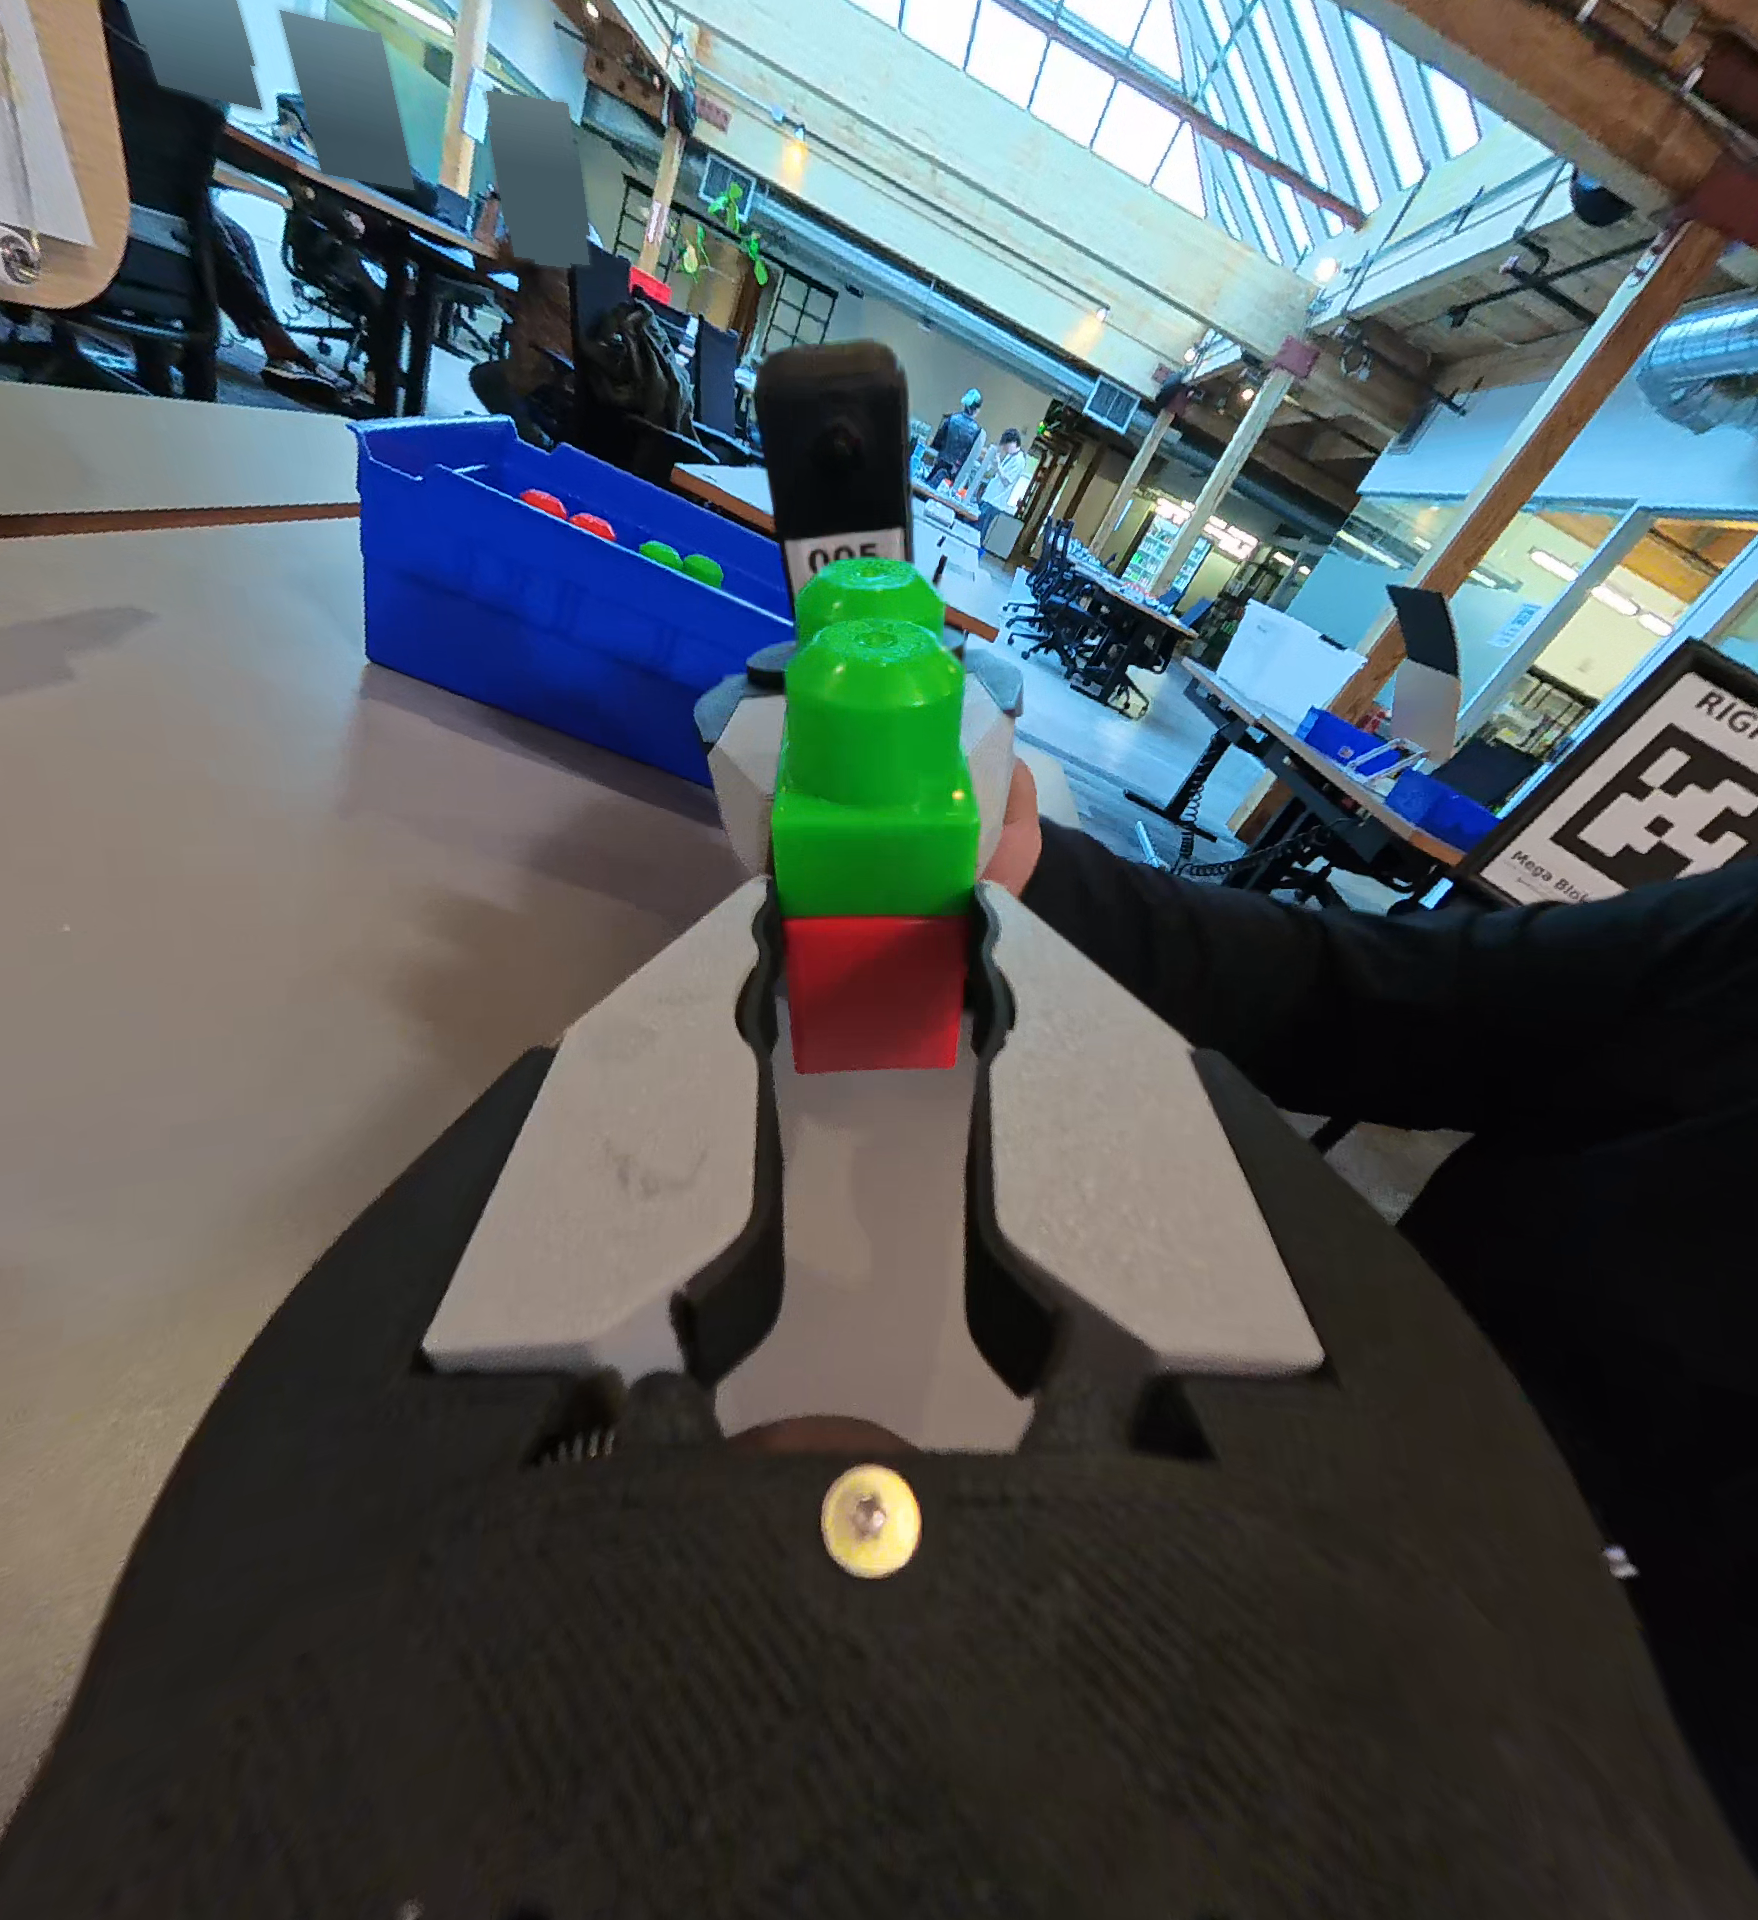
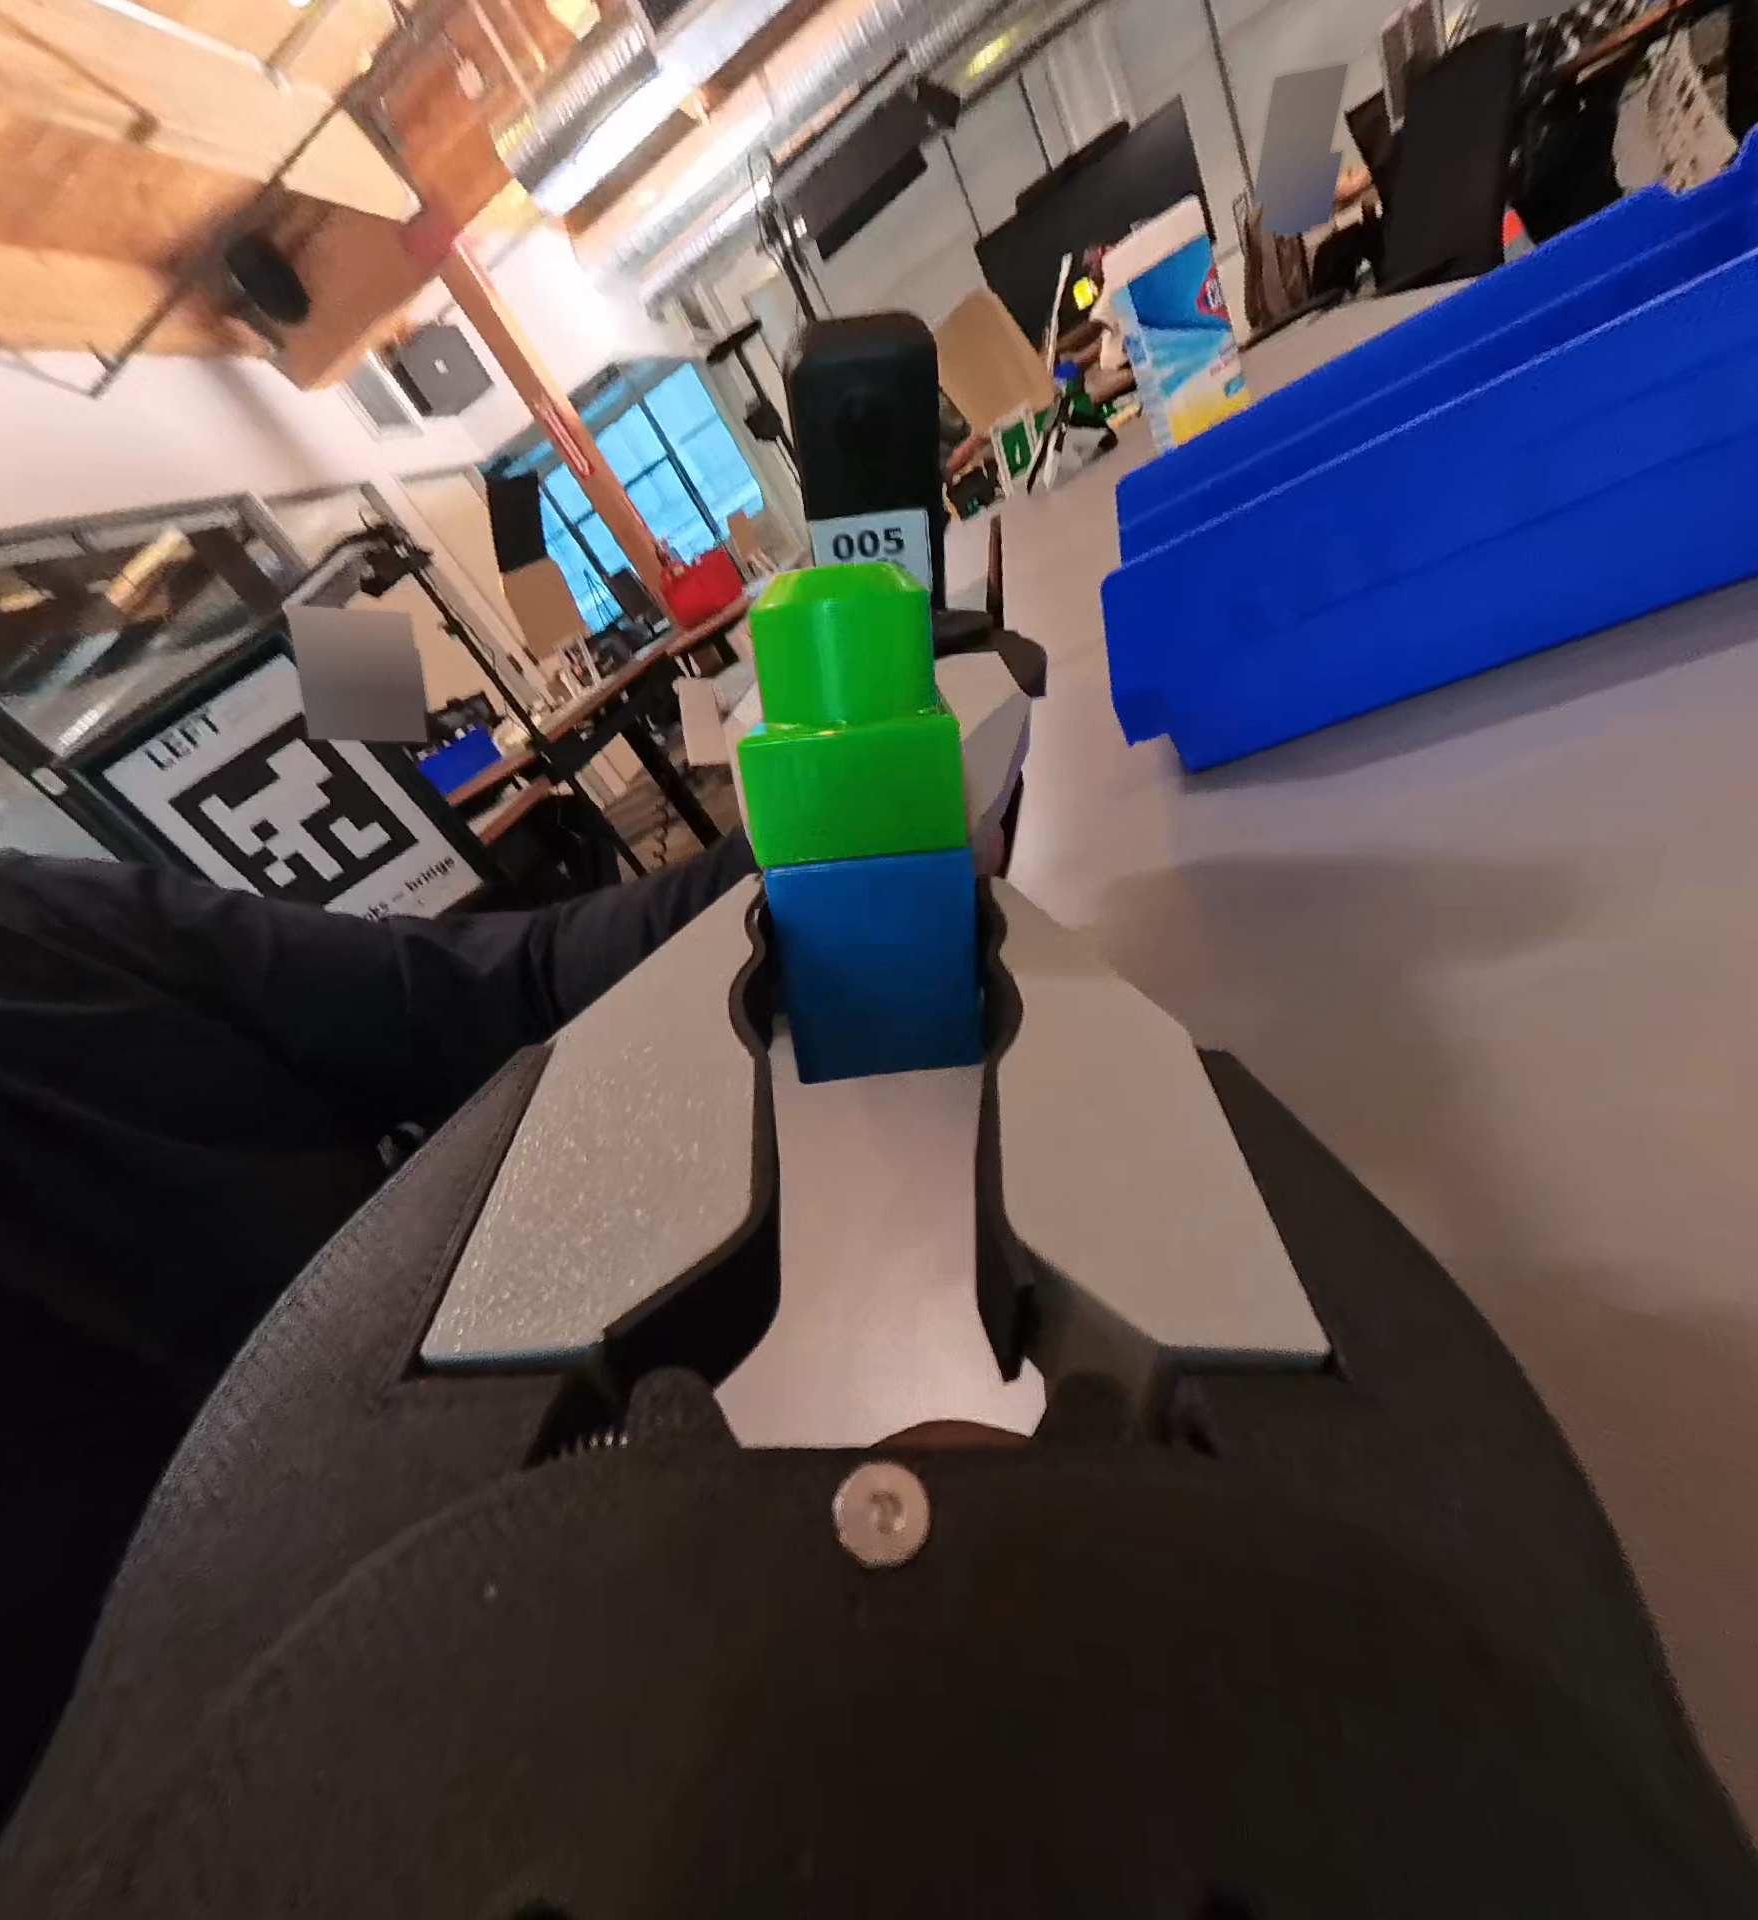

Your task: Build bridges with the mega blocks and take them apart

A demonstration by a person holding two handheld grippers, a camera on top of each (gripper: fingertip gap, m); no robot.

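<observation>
Left tool (image 1: 873,987): its two fingers were pressed onto the sides of a red block (image 1: 873,992), pinching it; the red block sat at the fingertips, straight ahead along the tool
Right tool (image 2: 875,977): pinched a blue block (image 2: 880,971) the same way, at its fingertips; this view was slightly blurred
Green block (image 1: 873,769): a long piece with two studs, seated on top of the red block at one end and on the blue block at the other; it spanned the two as the deck of a bridge
Where the bridge was: held up between the two tools, above the grey surface (image 1: 231,883); whether its feet touched the surface could not be told
Key relation: the green block's long axis ran along the line from one tool to the other, so the tools faced each other end to end, each equally near its own pier
Likely step: either pier would have to be pulled down and away from the green block, the other tool bracing
Risk: a twist could pop both joints at once
Blue bin (image 1: 563,613): stood on the surface beyond the bridge, with red and green blocks (image 1: 683,561) inside
</observation>
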